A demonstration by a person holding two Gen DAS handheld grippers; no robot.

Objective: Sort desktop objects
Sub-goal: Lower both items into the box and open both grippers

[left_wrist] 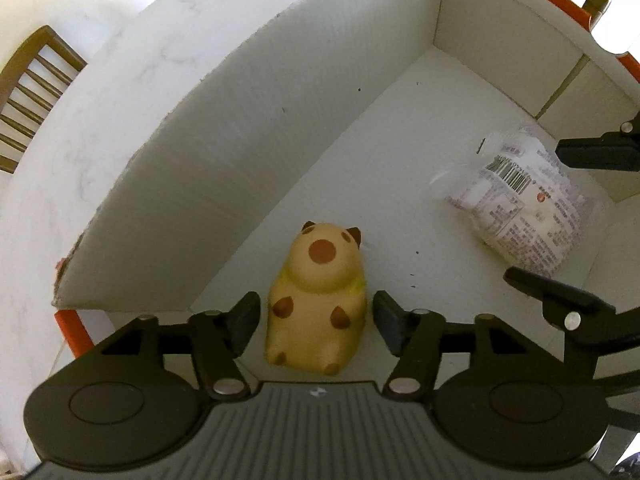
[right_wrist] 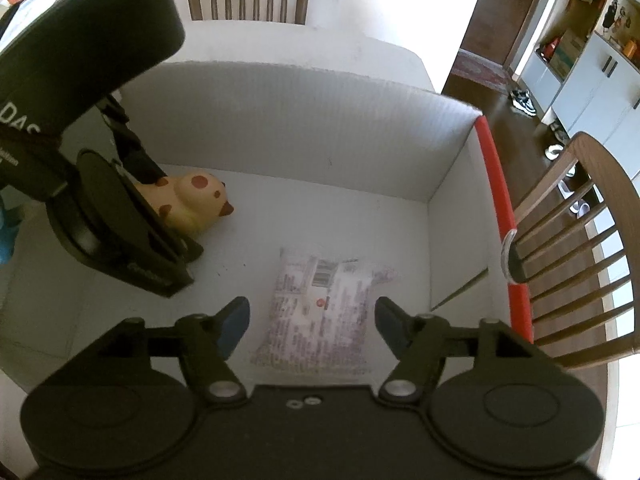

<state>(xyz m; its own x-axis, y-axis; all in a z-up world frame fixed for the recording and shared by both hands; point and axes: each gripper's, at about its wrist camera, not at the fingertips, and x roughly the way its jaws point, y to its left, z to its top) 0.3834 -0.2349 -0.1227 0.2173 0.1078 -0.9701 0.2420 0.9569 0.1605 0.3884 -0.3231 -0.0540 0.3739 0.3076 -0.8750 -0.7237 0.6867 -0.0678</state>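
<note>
Inside corrugated white box (right_wrist: 280, 120): smooth rounded toy (left_wrist: 316, 300), crinkly packet (right_wrist: 320, 304).

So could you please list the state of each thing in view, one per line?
Animal toy: lying on the box floor, between open pads, untouched.
Snack packet: sealed, flat on the box floor, released.
Left hand-held gripper: open.
Right hand-held gripper: open.
White box: open-topped.

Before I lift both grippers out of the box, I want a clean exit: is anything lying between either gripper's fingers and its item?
Nothing visible. The left hand-held gripper stands open around the yellow toy, the right hand-held gripper open around the snack packet; pads clear of both.
</note>
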